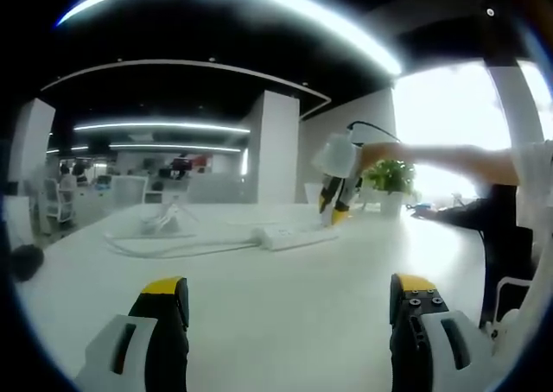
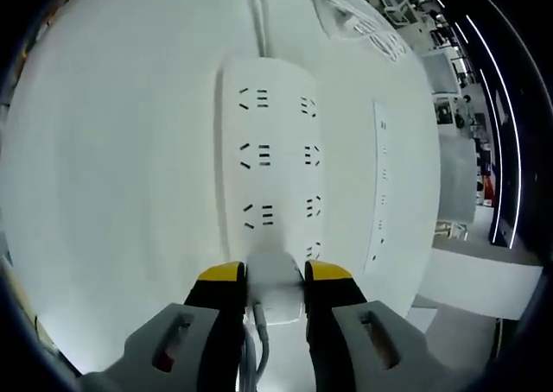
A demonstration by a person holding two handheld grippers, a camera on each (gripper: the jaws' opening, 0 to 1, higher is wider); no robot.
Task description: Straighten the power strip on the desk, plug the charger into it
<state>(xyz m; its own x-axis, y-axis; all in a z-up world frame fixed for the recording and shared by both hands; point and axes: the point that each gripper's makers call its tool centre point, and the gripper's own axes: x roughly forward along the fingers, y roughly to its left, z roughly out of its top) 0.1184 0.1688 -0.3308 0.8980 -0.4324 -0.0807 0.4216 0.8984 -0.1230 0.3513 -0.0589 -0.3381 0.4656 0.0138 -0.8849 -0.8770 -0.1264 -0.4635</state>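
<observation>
A white power strip (image 2: 268, 159) with several sockets lies lengthwise on the white desk (image 2: 112, 167), its cord (image 2: 257, 12) running off at the far end. My right gripper (image 2: 275, 275) is shut on a white charger (image 2: 276, 299) at the strip's near end; its prongs are hidden. The charger's cable (image 2: 259, 344) trails back between the jaws. In the left gripper view the strip (image 1: 294, 235) lies across the desk's middle with the right gripper (image 1: 335, 204) standing over its right end. My left gripper (image 1: 287, 293) hangs open above the bare near desk, well short of the strip.
A loose coil of white cable (image 1: 164, 241) lies left of the strip, and also shows as the coil (image 2: 354, 16). A narrow white bar (image 2: 380, 185) lies parallel beside the strip. A potted plant (image 1: 390, 178) stands behind. A person's arm (image 1: 449, 161) reaches in from the right. Office chairs (image 1: 56, 204) at far left.
</observation>
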